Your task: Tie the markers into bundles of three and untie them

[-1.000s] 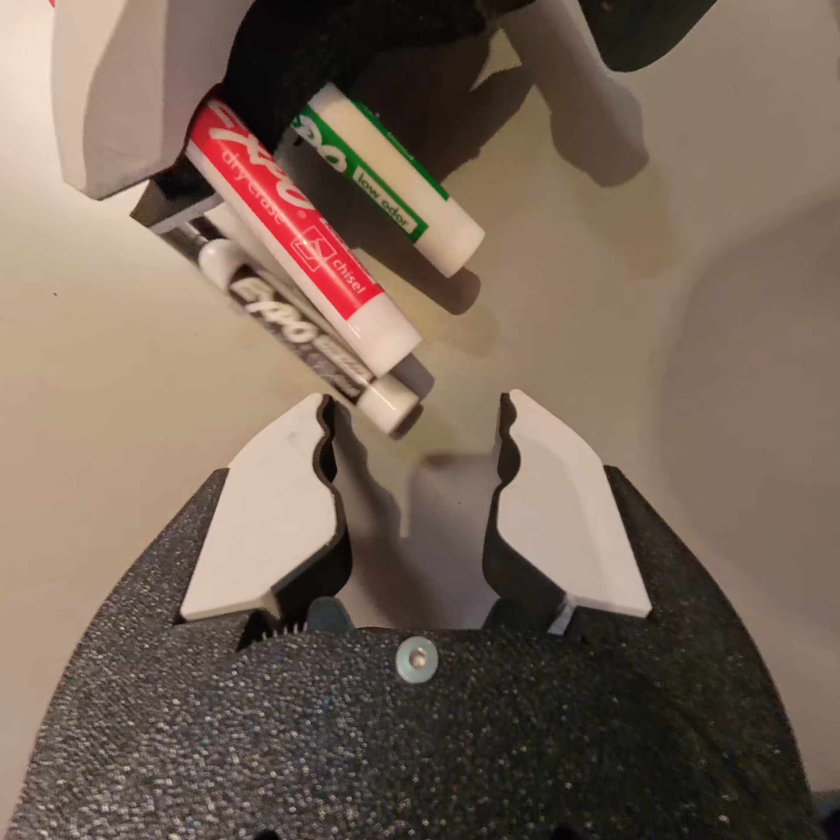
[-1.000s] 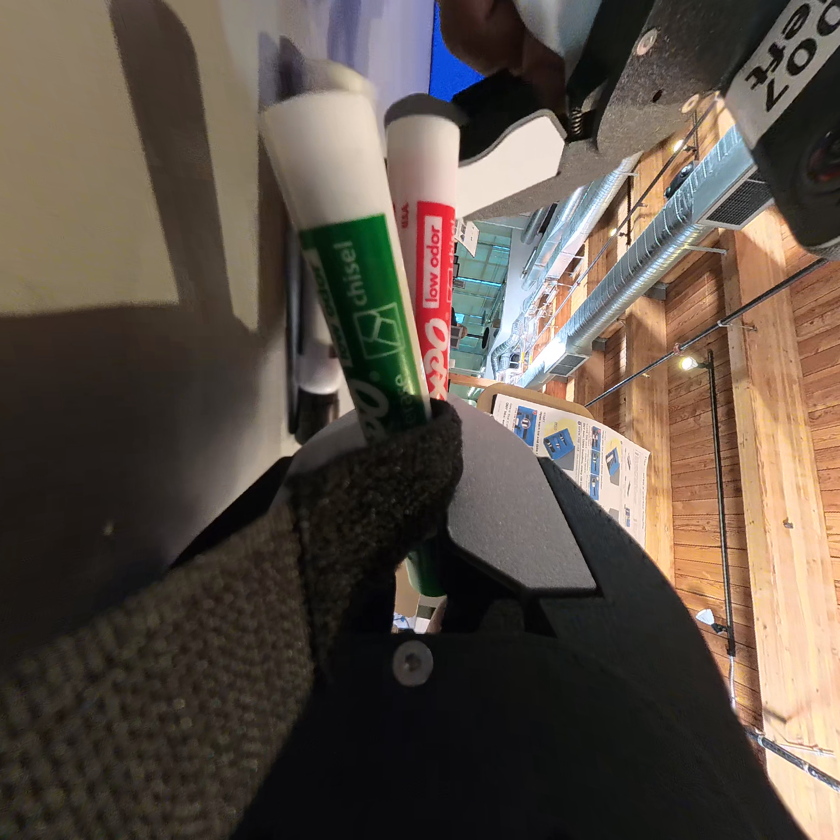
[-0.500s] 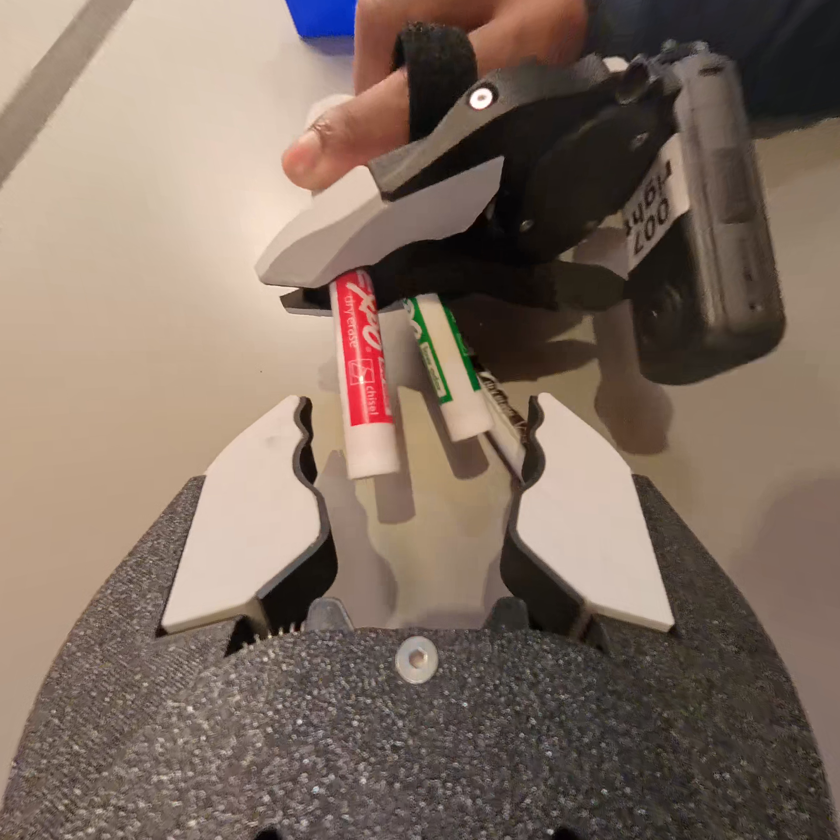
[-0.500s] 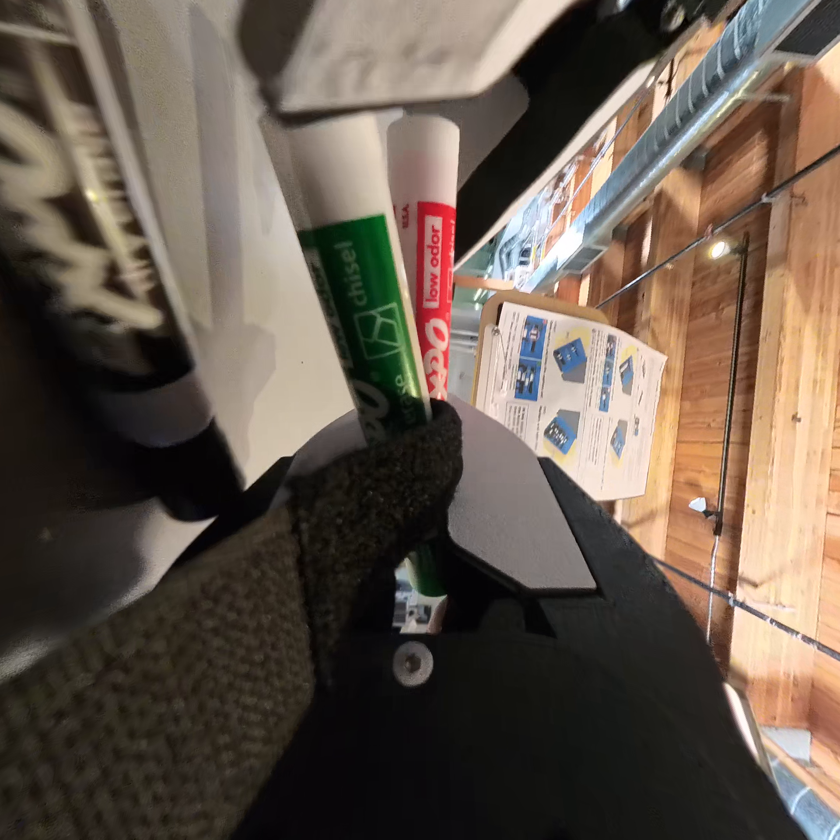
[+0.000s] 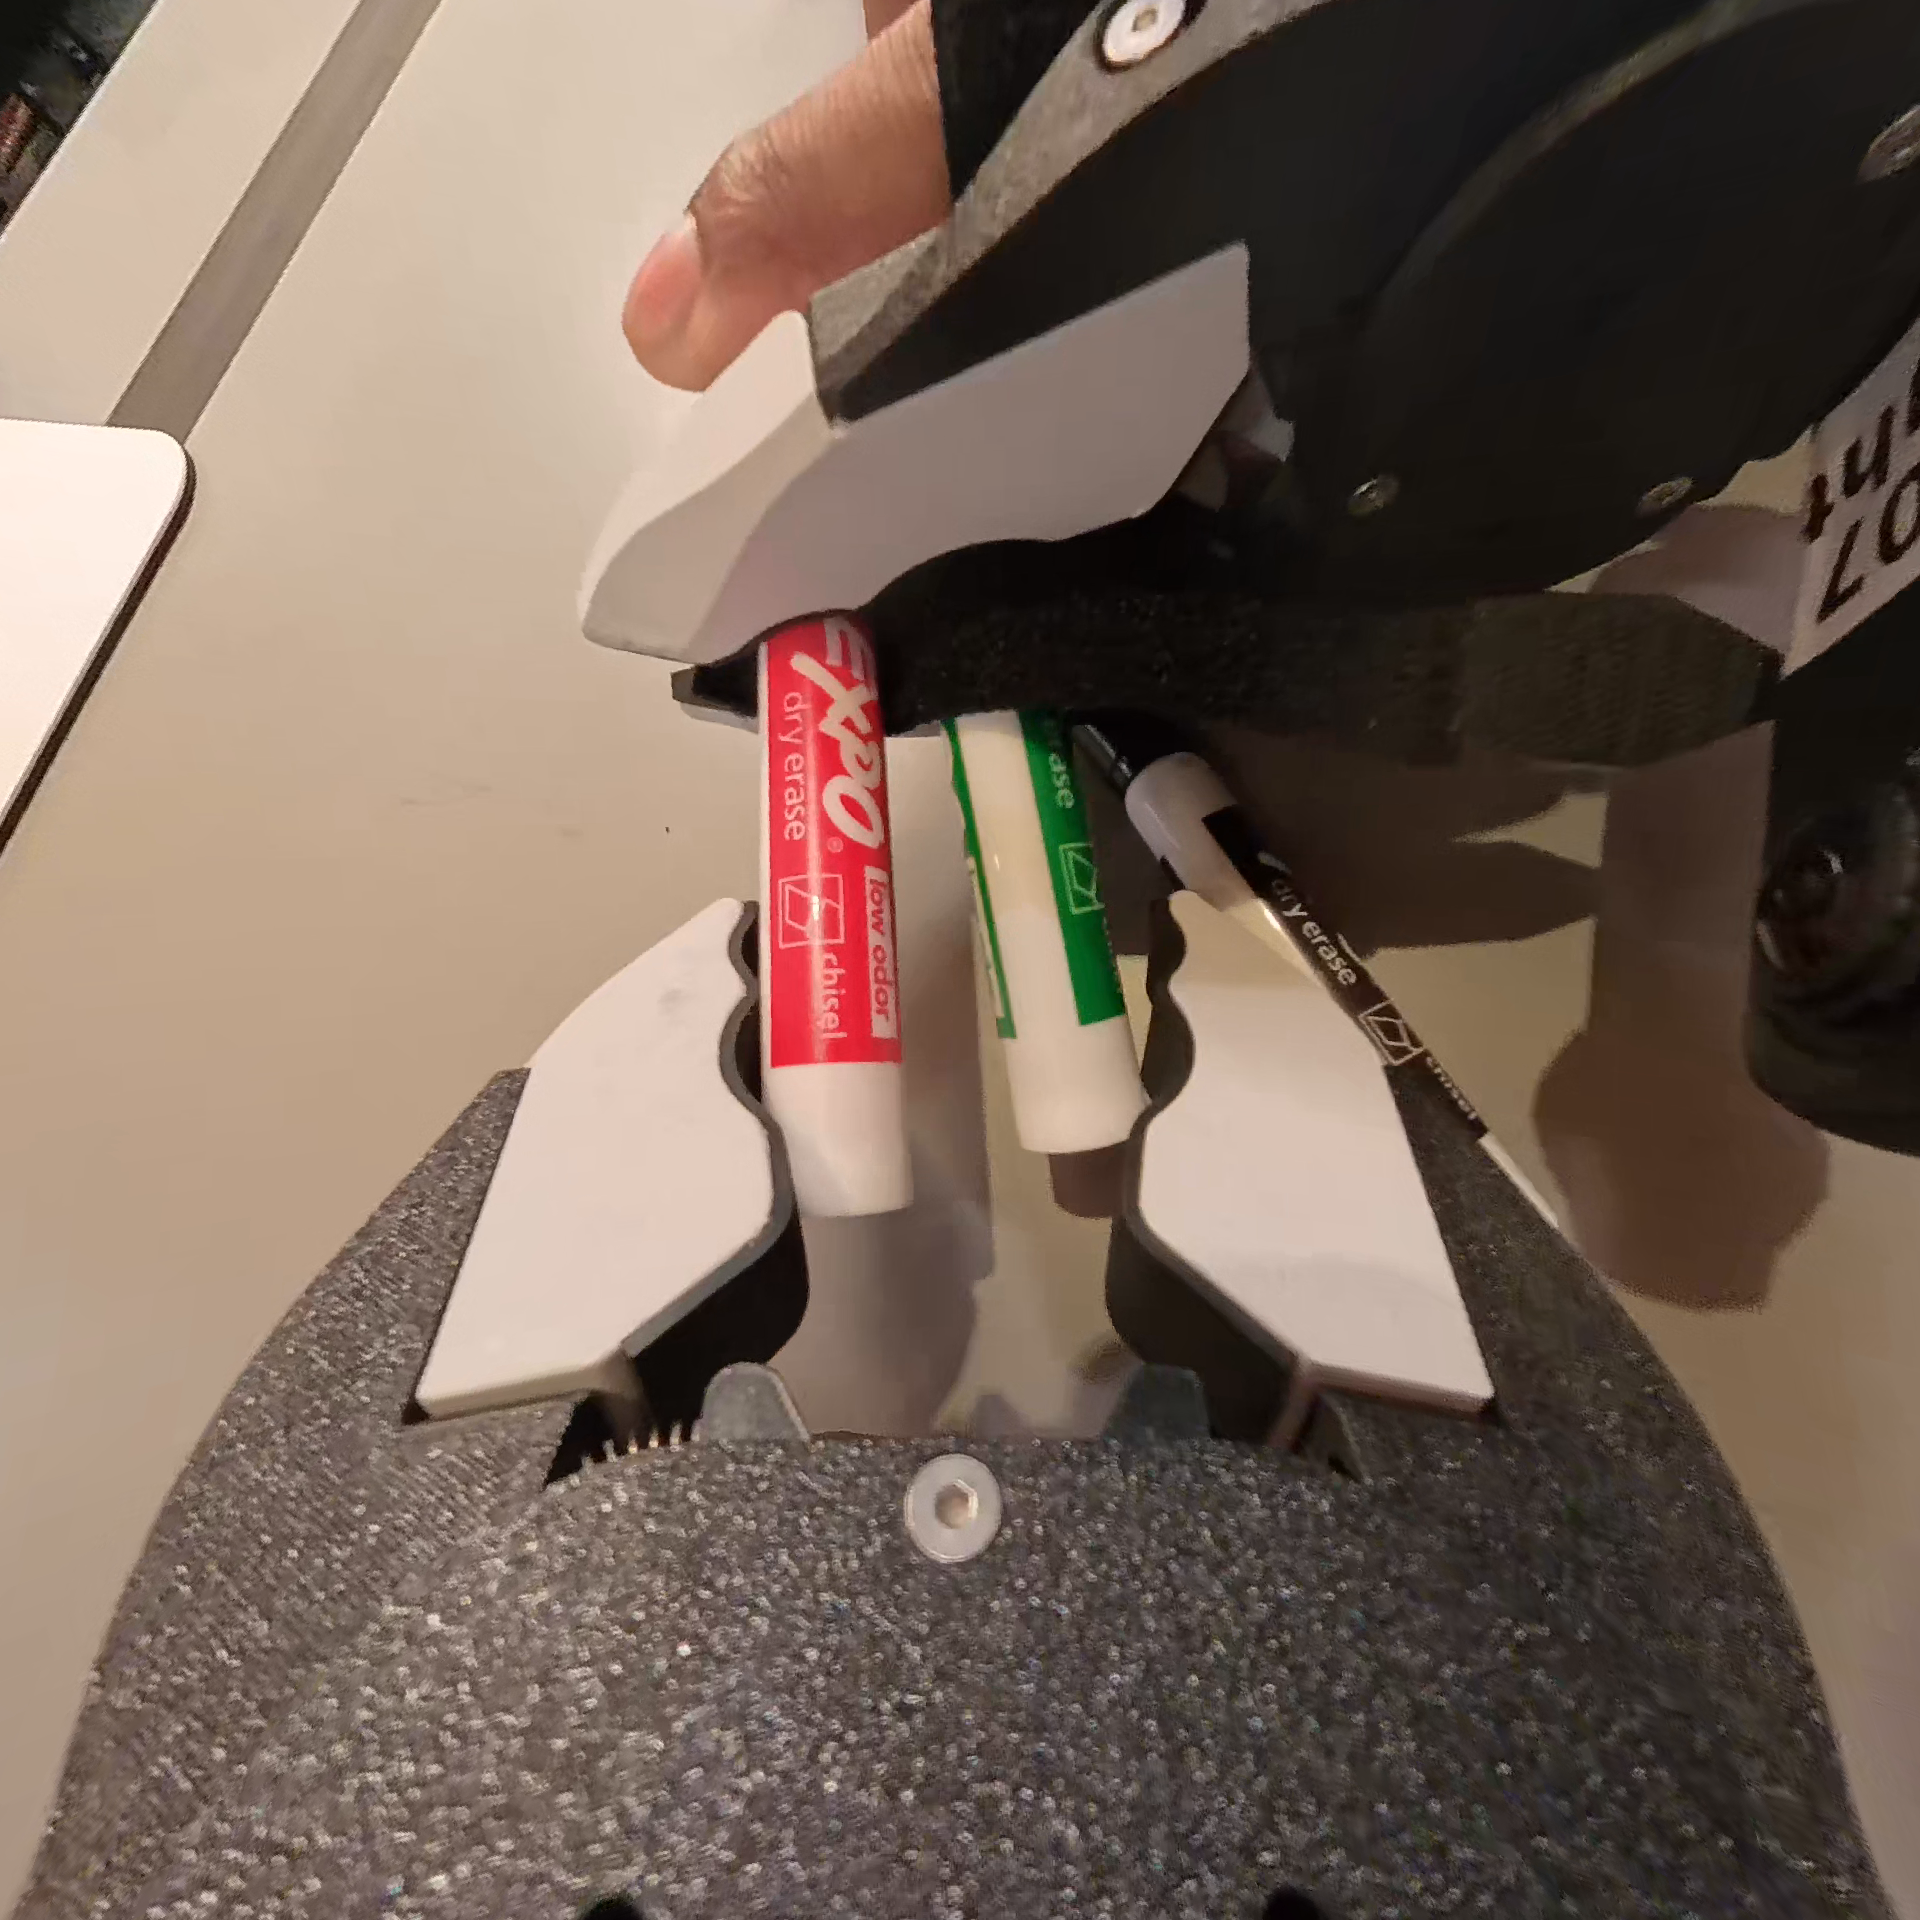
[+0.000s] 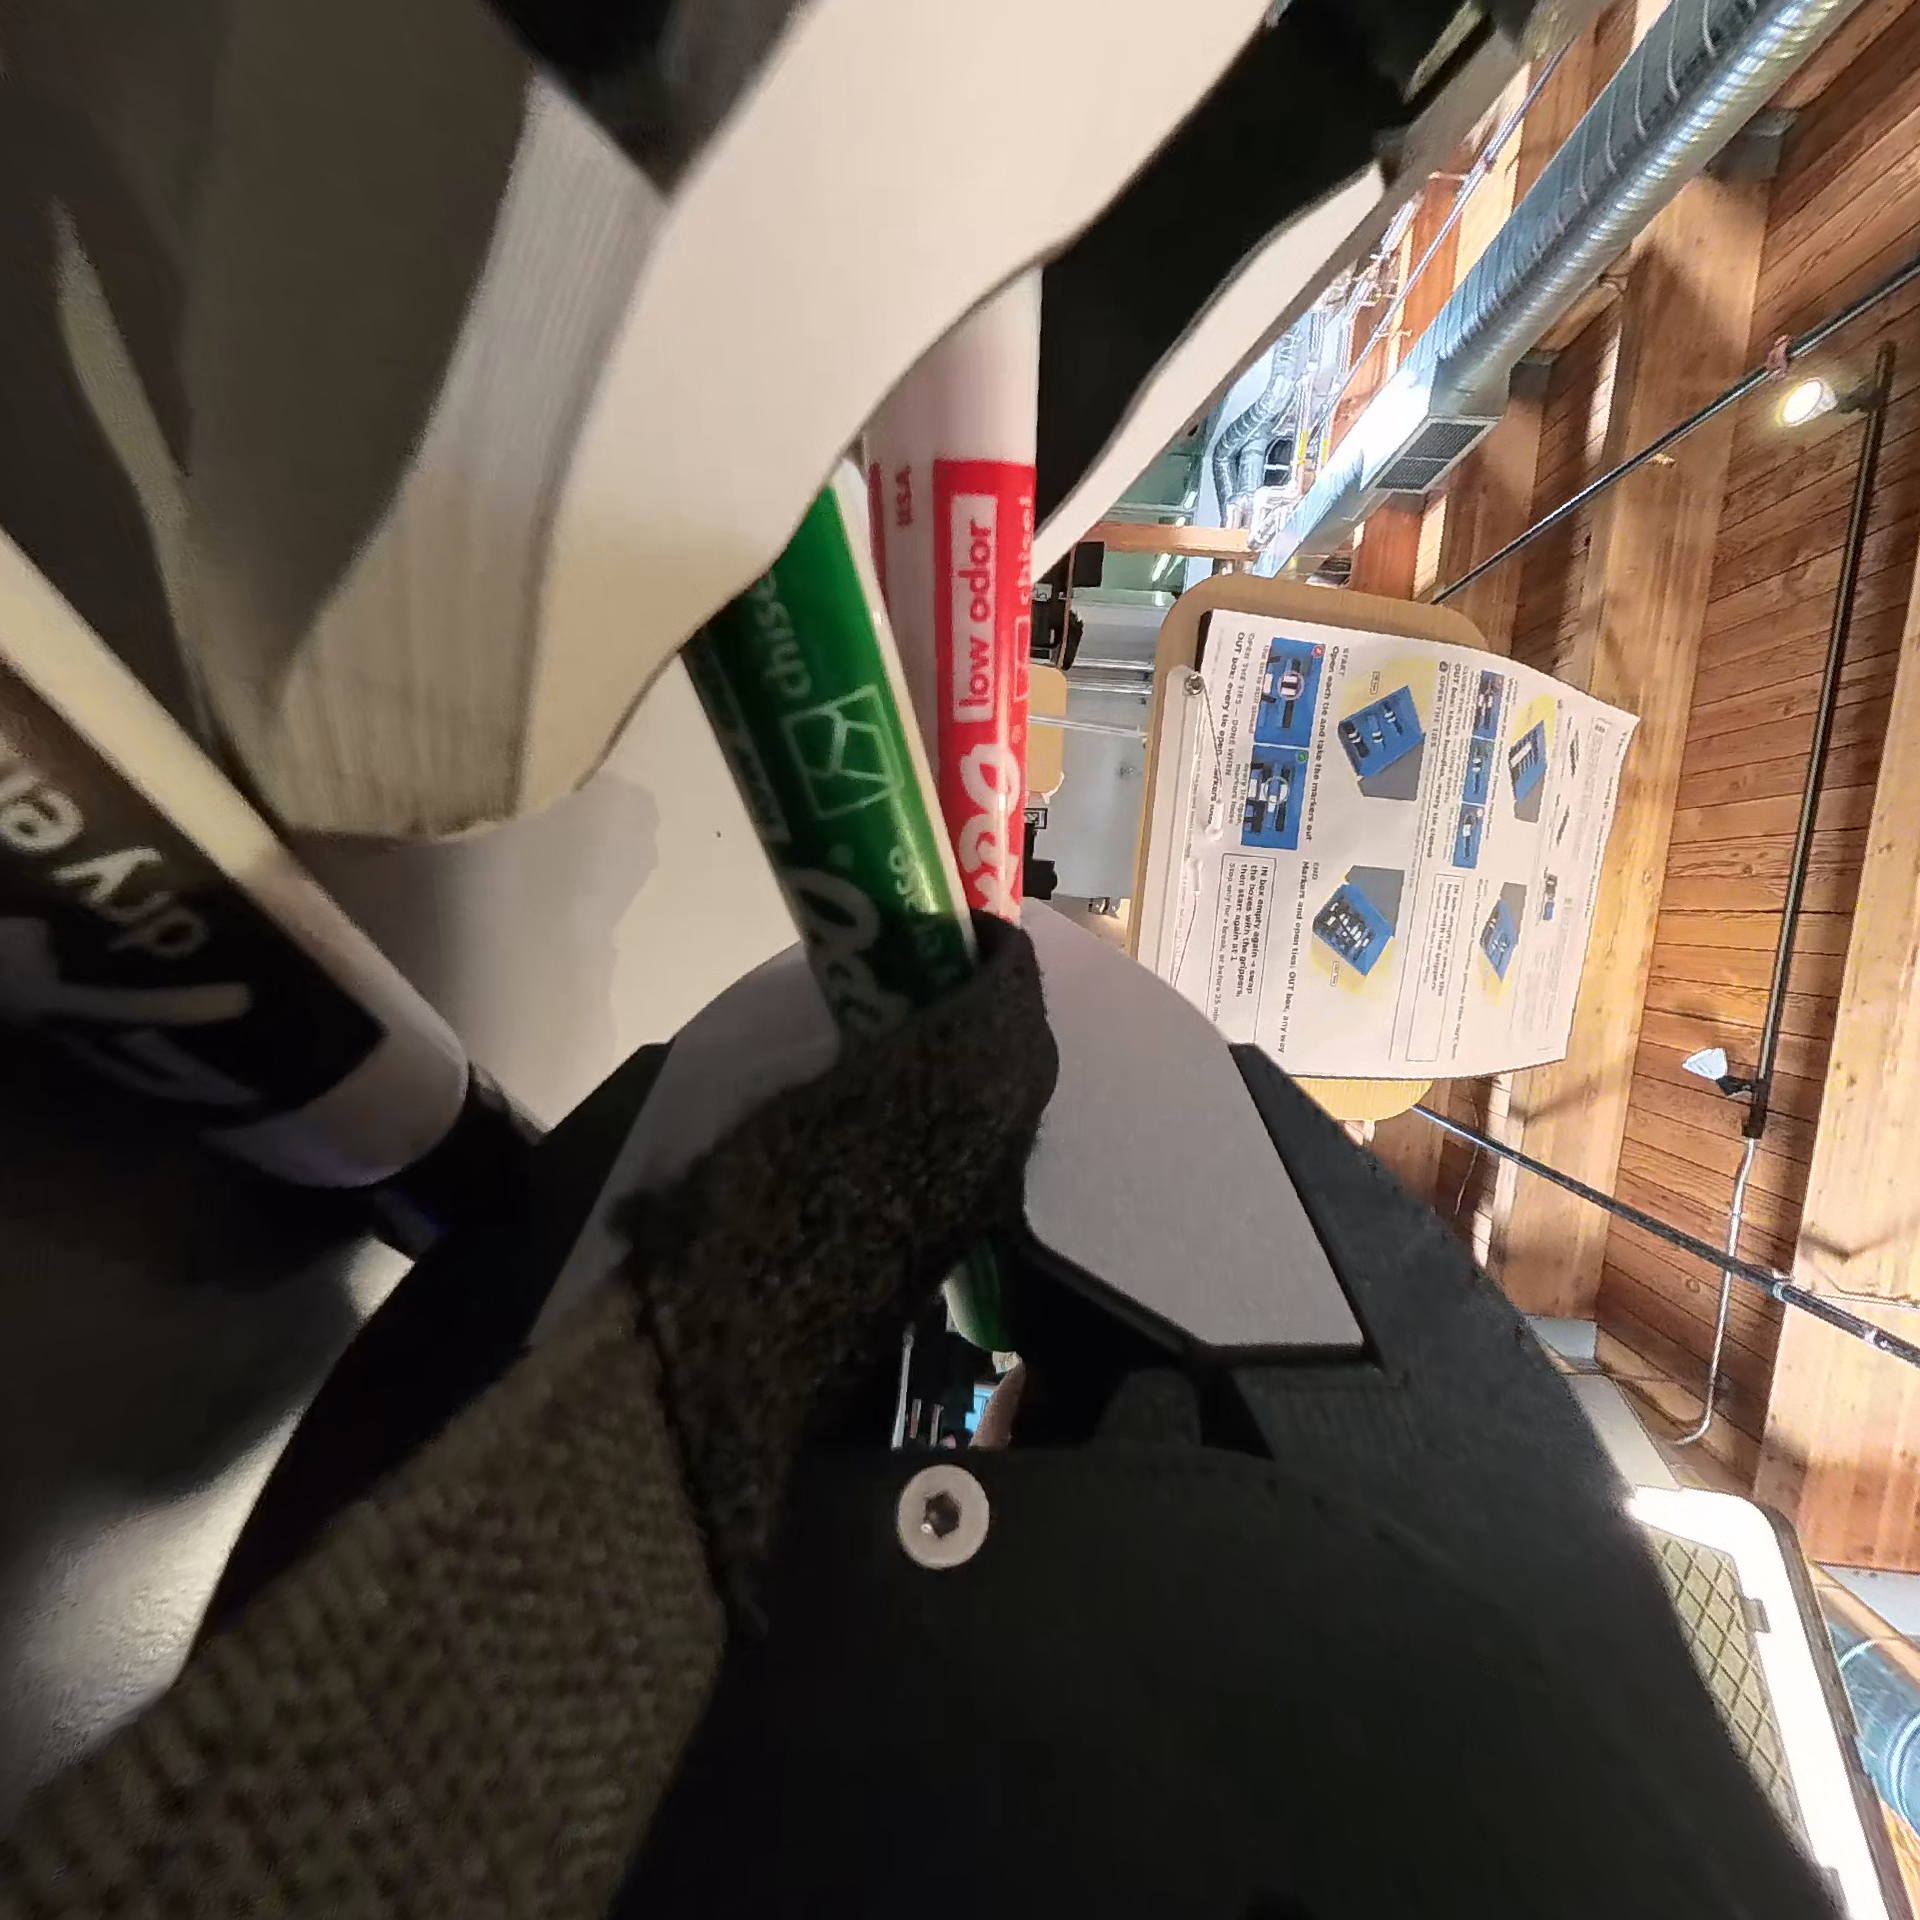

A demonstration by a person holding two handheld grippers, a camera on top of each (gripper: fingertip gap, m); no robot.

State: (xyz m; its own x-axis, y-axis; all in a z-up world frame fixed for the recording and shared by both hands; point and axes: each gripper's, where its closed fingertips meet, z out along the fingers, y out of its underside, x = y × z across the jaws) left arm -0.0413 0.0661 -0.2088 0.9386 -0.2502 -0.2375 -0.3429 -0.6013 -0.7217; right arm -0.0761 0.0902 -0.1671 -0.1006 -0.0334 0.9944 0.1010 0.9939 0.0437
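My right gripper (image 5: pixel 675 665) is shut on a black strap (image 5: pixel 1091 655) wrapped around a red marker (image 5: pixel 831 914) and a green marker (image 5: pixel 1060 935), and holds them above the beige table (image 5: pixel 364 779). The white ends of both markers lie between the fingers of my open left gripper (image 5: pixel 951 925). A black marker (image 5: pixel 1309 935) angles out of the bundle and passes outside the left gripper's right finger. In the right wrist view the strap (image 6: pixel 862 1143) sits in my right gripper (image 6: pixel 935 997) with the green marker (image 6: pixel 842 790), red marker (image 6: pixel 977 665) and black marker (image 6: pixel 208 997).
A white flat slab (image 5: pixel 73 582) lies at the table's left edge, beyond a grey strip (image 5: pixel 260 208). A person's finger (image 5: pixel 769 229) rests on the right gripper. A printed sheet on a clipboard (image 6: pixel 1382 831) and a wooden wall (image 6: pixel 1714 727) show behind.
The bundle and my left gripper have come together: the red and green marker ends now lie between the open left fingers. The black marker has splayed out to the right.
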